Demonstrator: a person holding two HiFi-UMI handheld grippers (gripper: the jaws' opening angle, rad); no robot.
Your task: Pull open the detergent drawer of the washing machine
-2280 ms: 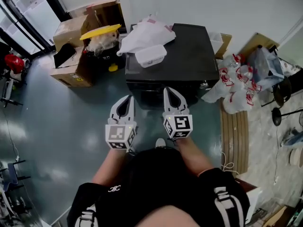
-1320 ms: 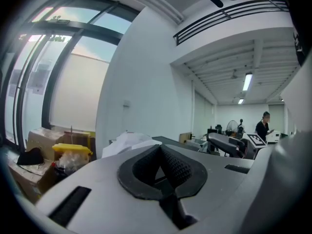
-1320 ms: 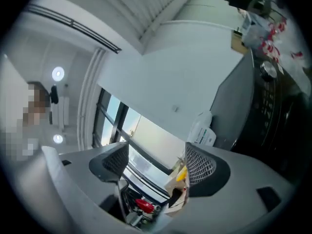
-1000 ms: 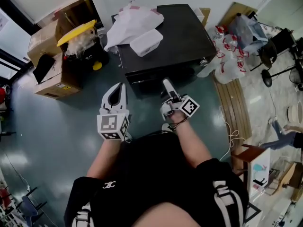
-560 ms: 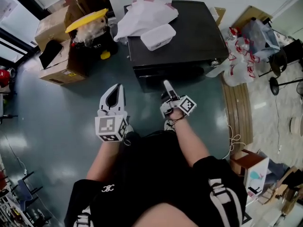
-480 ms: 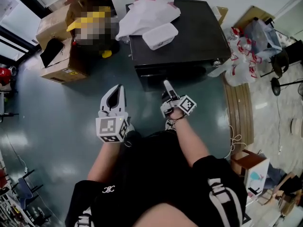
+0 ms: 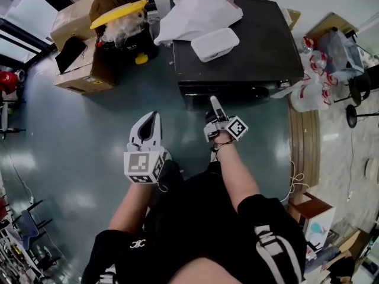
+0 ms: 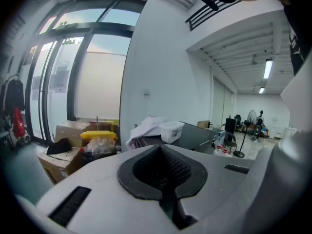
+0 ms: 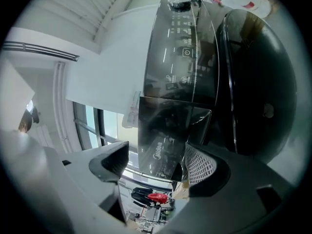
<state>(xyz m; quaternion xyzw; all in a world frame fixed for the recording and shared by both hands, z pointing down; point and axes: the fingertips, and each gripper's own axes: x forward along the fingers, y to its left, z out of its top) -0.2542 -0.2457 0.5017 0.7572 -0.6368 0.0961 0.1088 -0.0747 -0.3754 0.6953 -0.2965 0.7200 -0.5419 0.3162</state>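
Note:
The black washing machine [image 7: 260, 46] stands ahead of me, its front facing my grippers. Its detergent drawer [image 9: 165, 140], a dark glossy panel with a white logo, sits at the left end of the control strip [image 9: 187, 52]. My right gripper [image 7: 214, 103] is rolled on its side just in front of the drawer [image 7: 198, 89]; in the right gripper view it [image 9: 156, 162] stands open, with the drawer's face between and just beyond the fingertips, touching nothing that I can see. My left gripper [image 7: 153, 118] hangs back to the left, shut and empty. I cannot tell whether the drawer is flush.
A white bag [image 7: 198, 10] and a white plastic box [image 7: 215, 43] lie on the machine's top. Cardboard boxes [image 7: 77, 46] and a yellow-lidded bin [image 7: 121, 16] stand to its left, filled plastic bags [image 7: 314, 81] to its right. The round door [image 9: 258, 82] is below the controls.
The right gripper has rolled from flat onto its side and now sits a little nearer the machine's front. The left gripper has stayed shut and low. The head view has shifted.

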